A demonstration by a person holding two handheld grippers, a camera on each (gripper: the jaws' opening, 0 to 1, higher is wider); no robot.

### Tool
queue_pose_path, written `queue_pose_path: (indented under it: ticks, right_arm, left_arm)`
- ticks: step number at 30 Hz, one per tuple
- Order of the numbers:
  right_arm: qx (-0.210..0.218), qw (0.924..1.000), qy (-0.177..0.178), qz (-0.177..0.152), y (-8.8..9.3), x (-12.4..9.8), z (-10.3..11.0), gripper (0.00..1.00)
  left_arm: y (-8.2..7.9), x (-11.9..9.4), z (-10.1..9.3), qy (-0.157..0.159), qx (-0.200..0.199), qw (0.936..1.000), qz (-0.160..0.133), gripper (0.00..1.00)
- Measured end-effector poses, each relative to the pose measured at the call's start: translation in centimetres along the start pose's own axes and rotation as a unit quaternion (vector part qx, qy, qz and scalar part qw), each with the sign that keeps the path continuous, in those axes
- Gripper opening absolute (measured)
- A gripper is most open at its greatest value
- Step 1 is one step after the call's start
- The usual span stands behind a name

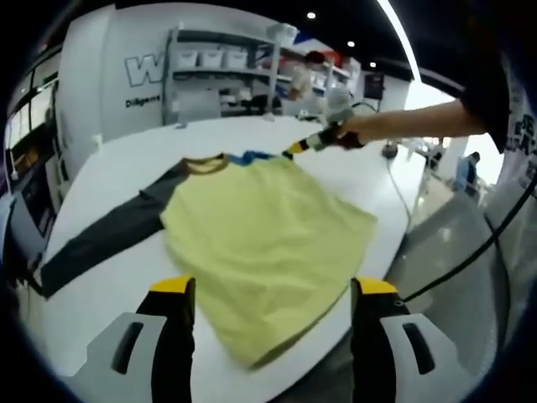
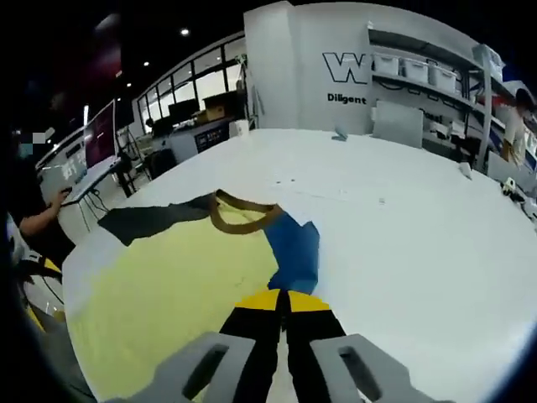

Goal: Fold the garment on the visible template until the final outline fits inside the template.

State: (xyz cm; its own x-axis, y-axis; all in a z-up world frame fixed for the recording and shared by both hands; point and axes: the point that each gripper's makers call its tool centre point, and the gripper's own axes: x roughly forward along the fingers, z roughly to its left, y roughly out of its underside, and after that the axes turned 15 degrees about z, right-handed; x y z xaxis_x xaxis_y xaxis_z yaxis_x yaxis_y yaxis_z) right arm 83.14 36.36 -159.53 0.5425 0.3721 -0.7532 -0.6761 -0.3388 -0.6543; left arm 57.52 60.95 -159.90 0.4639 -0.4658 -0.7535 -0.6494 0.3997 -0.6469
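A yellow garment (image 1: 264, 243) with dark grey sleeves lies flat on a white surface (image 1: 126, 159), and its lower edge reaches the near edge of this surface in the left gripper view. One dark sleeve (image 1: 101, 239) is stretched out to the left of the yellow body, toward the surface's left edge. The collar (image 1: 205, 164) is brown-yellow, and just beside it a blue part (image 1: 252, 157) of the cloth is visible at the shoulder. In the left gripper view the left gripper (image 1: 273, 290) hangs above the bottom hem with its jaws spread wide apart, and nothing is between them. In the same view the right gripper (image 1: 294, 149) comes in from the right, carried by a person's arm (image 1: 411, 124), and its tip is at the blue part near the collar. In the right gripper view the right gripper (image 2: 282, 295) has its jaws pressed together on the edge of the blue part (image 2: 295, 248), where this meets the yellow cloth (image 2: 168, 294); the collar (image 2: 243, 214) lies just beyond. A black cable (image 1: 470, 256) hangs beside the surface on the right. Shelves with white boxes (image 1: 214, 59) stand at the far wall.
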Motion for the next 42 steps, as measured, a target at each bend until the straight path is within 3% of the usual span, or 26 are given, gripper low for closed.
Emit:
queue_pose_path:
  ticks: [6, 9, 10, 12, 15, 19, 27, 32, 37, 39, 42]
  right_arm:
    - [-0.043, 0.9981, -0.027, -0.036, -3.1, -1.3, 4.1, 0.0]
    - [-0.05, 0.9975, -0.031, -0.039, -3.2, -1.0, 4.7, 0.0]
    - [-0.081, 0.9943, -0.046, -0.052, -4.6, -1.7, 7.5, 0.0]
    - [-0.102, 0.9918, -0.054, -0.055, -4.9, -1.2, 8.9, 0.0]
    - [-0.158, 0.9833, -0.075, -0.05, -5.2, -0.2, 13.1, 0.0]
    - [-0.187, 0.977, -0.094, -0.04, -4.7, 0.9, 16.7, 0.0]
    - [-0.194, 0.9721, -0.129, -0.025, -3.3, 3.0, 20.9, 0.0]
    - [-0.206, 0.9667, -0.152, -0.002, -1.5, 4.5, 23.7, 0.0]
    - [-0.212, 0.9607, -0.177, 0.026, 0.7, 5.3, 25.9, 0.0]
    - [-0.205, 0.9584, -0.195, 0.036, 1.9, 5.9, 26.8, 0.06]
    - [-0.211, 0.9608, -0.177, 0.036, 2.3, 5.3, 25.6, 0.08]
  left_arm:
    - [0.0, -0.3, -0.1, 0.0, -0.001, 1.0, -0.003, 0.7]
    - [0.0, -0.3, -0.2, 0.0, -0.001, 1.0, -0.003, 0.7]
    - [0.1, -0.3, -0.1, -0.001, -0.001, 1.0, -0.002, 0.7]
    - [0.4, -0.4, 0.0, -0.003, -0.003, 1.0, 0.0, 0.7]
    - [0.8, -0.6, 0.1, -0.006, -0.004, 1.0, 0.002, 0.7]
    - [0.7, -0.6, 0.0, -0.009, -0.006, 0.9999, 0.002, 0.7]
    - [1.0, -0.9, 0.2, -0.013, -0.006, 0.9999, 0.005, 0.7]
    - [1.0, -1.3, 0.2, -0.017, -0.007, 0.9998, 0.007, 0.7]
    - [1.4, -1.3, 0.5, -0.015, -0.013, 0.9998, 0.009, 0.7]
    - [1.6, -1.2, 0.4, -0.012, -0.011, 0.9998, 0.013, 0.7]
    - [1.2, -0.8, -0.1, -0.009, -0.008, 0.9998, 0.013, 0.7]
